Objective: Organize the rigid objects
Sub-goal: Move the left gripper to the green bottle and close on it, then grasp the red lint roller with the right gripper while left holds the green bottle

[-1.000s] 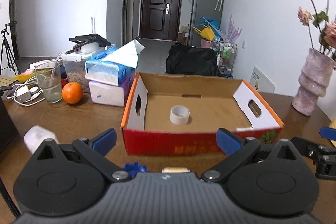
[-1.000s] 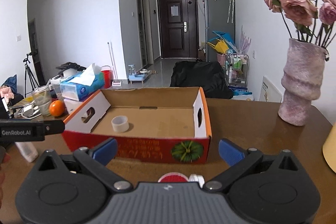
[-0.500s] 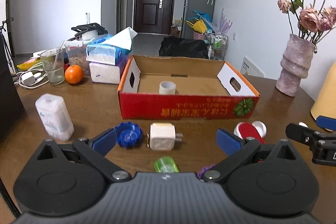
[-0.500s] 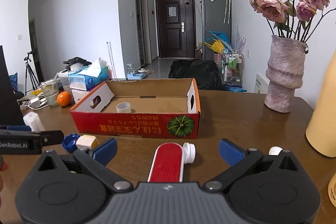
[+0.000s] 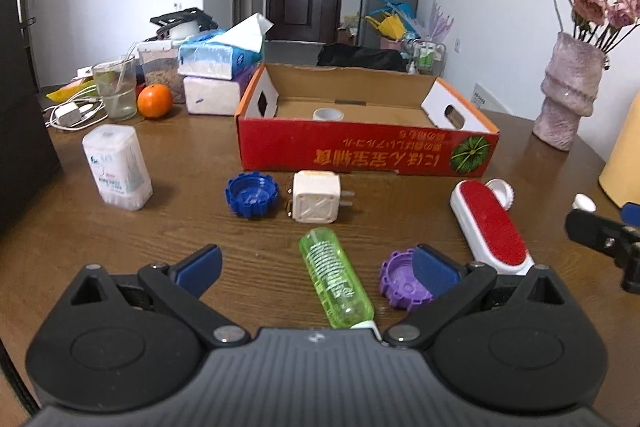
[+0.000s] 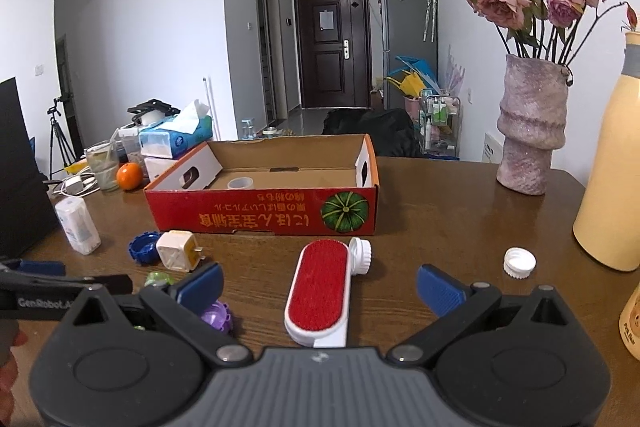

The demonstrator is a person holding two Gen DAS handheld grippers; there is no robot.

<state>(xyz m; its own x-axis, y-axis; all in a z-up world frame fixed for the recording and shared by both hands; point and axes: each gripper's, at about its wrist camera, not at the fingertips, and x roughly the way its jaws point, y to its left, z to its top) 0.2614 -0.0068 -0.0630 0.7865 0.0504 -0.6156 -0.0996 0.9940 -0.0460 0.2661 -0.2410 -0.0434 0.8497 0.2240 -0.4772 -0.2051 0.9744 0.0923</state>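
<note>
A red cardboard box point(image 5: 366, 157) stands open on the wooden table with a roll of tape point(image 5: 327, 114) inside; it also shows in the right wrist view point(image 6: 264, 213). In front of it lie a blue cap point(image 5: 251, 195), a white plug adapter point(image 5: 317, 197), a green tube point(image 5: 335, 279), a purple cap point(image 5: 400, 285) and a red lint brush point(image 5: 493, 227). My left gripper point(image 5: 316, 269) is open and empty above the green tube. My right gripper point(image 6: 318, 285) is open and empty over the lint brush point(image 6: 319, 290).
A white bottle point(image 5: 117, 167) stands at the left. An orange point(image 5: 154, 100), a glass point(image 5: 115, 87) and tissue packs point(image 5: 218, 75) are behind it. A vase of roses point(image 6: 530, 131) and a yellow bottle point(image 6: 612, 163) stand at the right, a white cap point(image 6: 519, 262) near them.
Both grippers have pulled back from the box and away from it. The loose items in front of the box have come into view. Both stay open.
</note>
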